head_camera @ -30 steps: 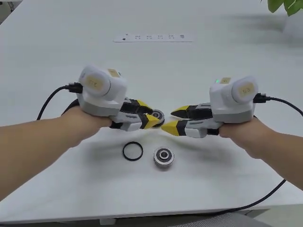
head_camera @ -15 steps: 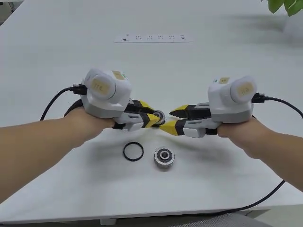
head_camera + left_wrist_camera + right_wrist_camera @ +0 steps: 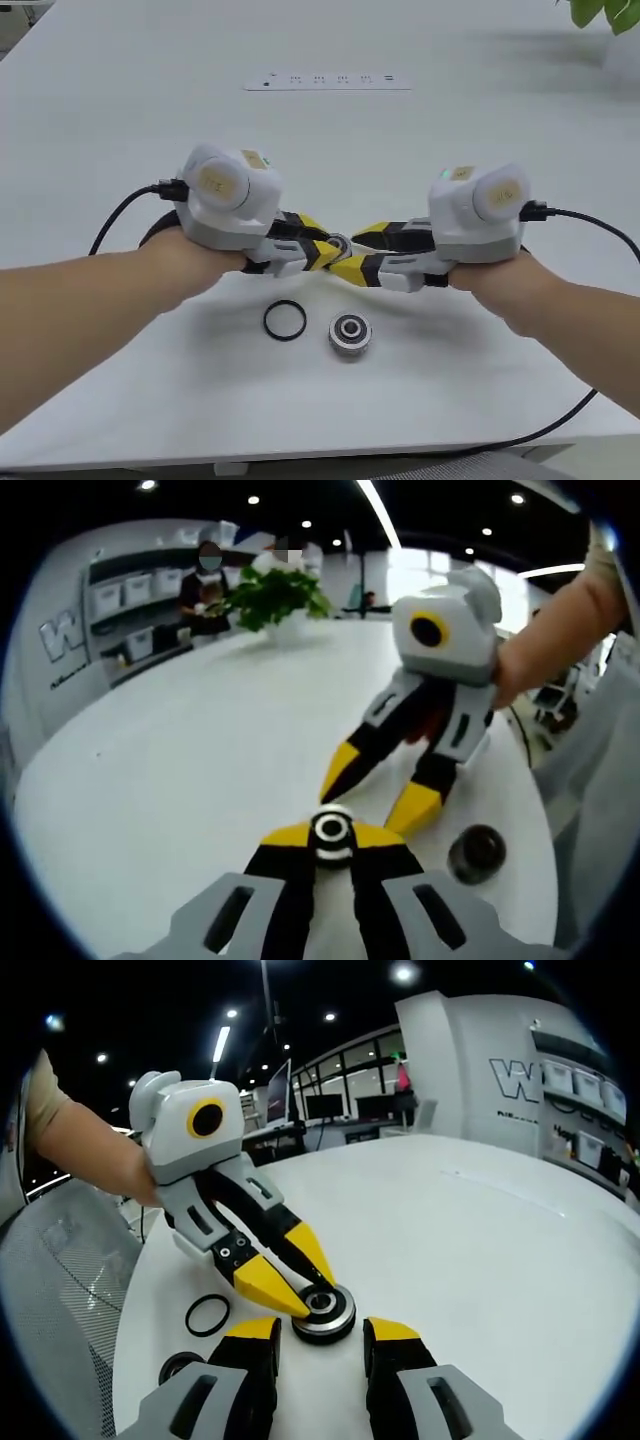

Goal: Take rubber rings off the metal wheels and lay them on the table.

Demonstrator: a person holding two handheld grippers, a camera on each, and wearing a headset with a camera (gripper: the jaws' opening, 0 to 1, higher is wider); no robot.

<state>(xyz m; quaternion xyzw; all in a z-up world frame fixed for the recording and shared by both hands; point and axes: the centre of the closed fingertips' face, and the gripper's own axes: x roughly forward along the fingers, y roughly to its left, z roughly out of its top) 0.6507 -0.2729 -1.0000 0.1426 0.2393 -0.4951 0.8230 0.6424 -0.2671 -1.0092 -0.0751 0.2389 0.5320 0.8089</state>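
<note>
My left gripper [image 3: 322, 250] is shut on a small metal wheel [image 3: 336, 244] and holds it above the white table. In the left gripper view the wheel [image 3: 331, 835] sits edge-on between my yellow tips. My right gripper [image 3: 352, 251] is open, and its tips reach the wheel from the right. In the right gripper view the wheel [image 3: 323, 1312], with a black band round its rim, lies just ahead of my open right gripper [image 3: 325, 1332], pinched by the left gripper [image 3: 300, 1292]. A loose black rubber ring [image 3: 285, 320] and a second wheel [image 3: 349, 332] lie on the table below.
A white power strip [image 3: 327, 80] lies at the far side of the table [image 3: 120, 120]. Black cables [image 3: 560, 410] trail from both grippers over the front right edge. Plant leaves [image 3: 600, 12] show at the far right corner.
My right gripper has moved left until its open tips meet the held wheel. The left gripper edged slightly right with the wheel. The ring and wheel on the table stayed put.
</note>
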